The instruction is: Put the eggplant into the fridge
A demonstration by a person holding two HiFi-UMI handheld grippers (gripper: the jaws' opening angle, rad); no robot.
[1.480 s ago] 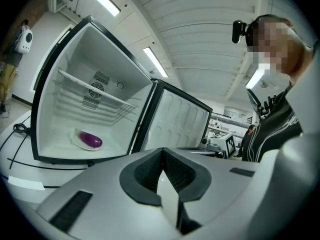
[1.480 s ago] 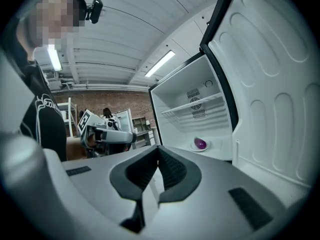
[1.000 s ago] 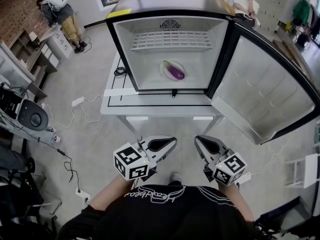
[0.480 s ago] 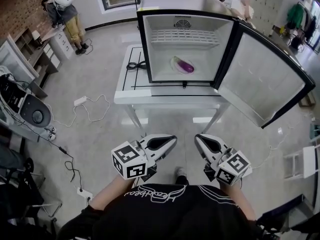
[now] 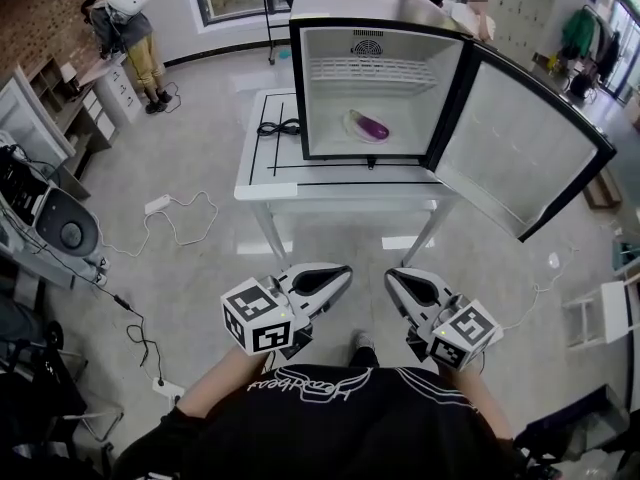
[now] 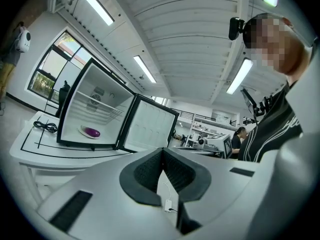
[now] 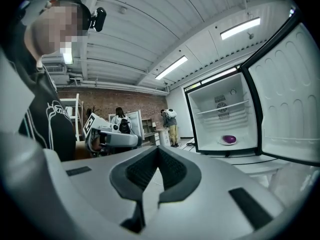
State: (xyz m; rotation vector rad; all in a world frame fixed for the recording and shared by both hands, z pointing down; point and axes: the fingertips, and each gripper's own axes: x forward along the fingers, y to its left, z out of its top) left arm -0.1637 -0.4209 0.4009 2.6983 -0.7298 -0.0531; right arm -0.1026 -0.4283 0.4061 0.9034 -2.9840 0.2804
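A purple eggplant (image 5: 372, 126) lies on a white plate on the floor of the small fridge (image 5: 318, 78), which stands on a white table (image 5: 340, 182). The fridge door (image 5: 510, 148) hangs wide open to the right. Both grippers are held close to the person's body, well short of the table. My left gripper (image 5: 344, 271) is shut and empty, with its dark pads (image 6: 150, 170) meeting at the tip. My right gripper (image 5: 392, 276) is shut and empty too. The eggplant (image 6: 91, 132) is small and distant in the left gripper view, and the eggplant (image 7: 229, 139) looks the same in the right gripper view.
A black cable (image 5: 285, 126) lies on the table's left part. On the floor at left run power strips and cords (image 5: 157, 204) beside a machine (image 5: 62, 230). A person (image 5: 128, 23) stands at the back left, others stand behind the fridge. A white stool (image 5: 605, 316) is at right.
The fridge and table now look smaller and farther off, shifted up and to the right in the head view. Both grippers stay shut and empty near the body.
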